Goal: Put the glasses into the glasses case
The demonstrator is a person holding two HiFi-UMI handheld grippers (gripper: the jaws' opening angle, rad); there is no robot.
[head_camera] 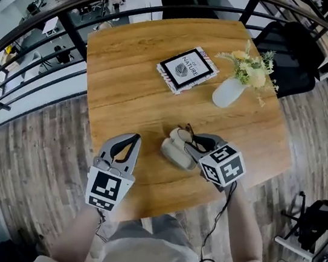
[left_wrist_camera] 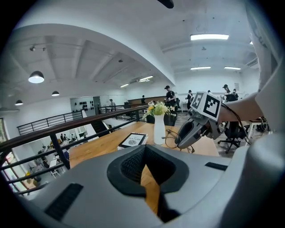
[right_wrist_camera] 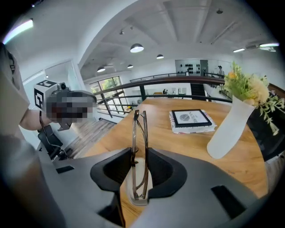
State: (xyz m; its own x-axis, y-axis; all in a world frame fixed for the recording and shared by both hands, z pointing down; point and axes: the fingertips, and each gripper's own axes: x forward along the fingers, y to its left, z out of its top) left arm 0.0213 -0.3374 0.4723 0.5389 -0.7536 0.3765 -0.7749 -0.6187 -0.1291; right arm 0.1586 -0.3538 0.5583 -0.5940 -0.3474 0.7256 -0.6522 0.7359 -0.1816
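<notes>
- Left gripper [head_camera: 135, 138] sits over the table's [head_camera: 127, 91] near edge, toward the near-left corner. Its own view shows the fingertips meeting with nothing between them, only bare wood below.
- Book [head_camera: 187, 69] lies flat toward the table's far edge, about midway along it.
- Glasses case [head_camera: 177, 154] – pale, seemingly open with two halves spread – rests close to the near edge. The glasses are not lying in it.
- Right gripper [head_camera: 201, 146] is clamped on the folded glasses [head_camera: 194, 139] right over the case. Its own view has them edge-on between the pads, with the case's rim under their lower end; contact cannot be told.
- The left gripper view alone shows the glasses side-on, hanging from the right gripper – the case does not appear there.
- Vase [head_camera: 228, 92] of flowers [head_camera: 250, 67] stands near the far-right corner.
</notes>
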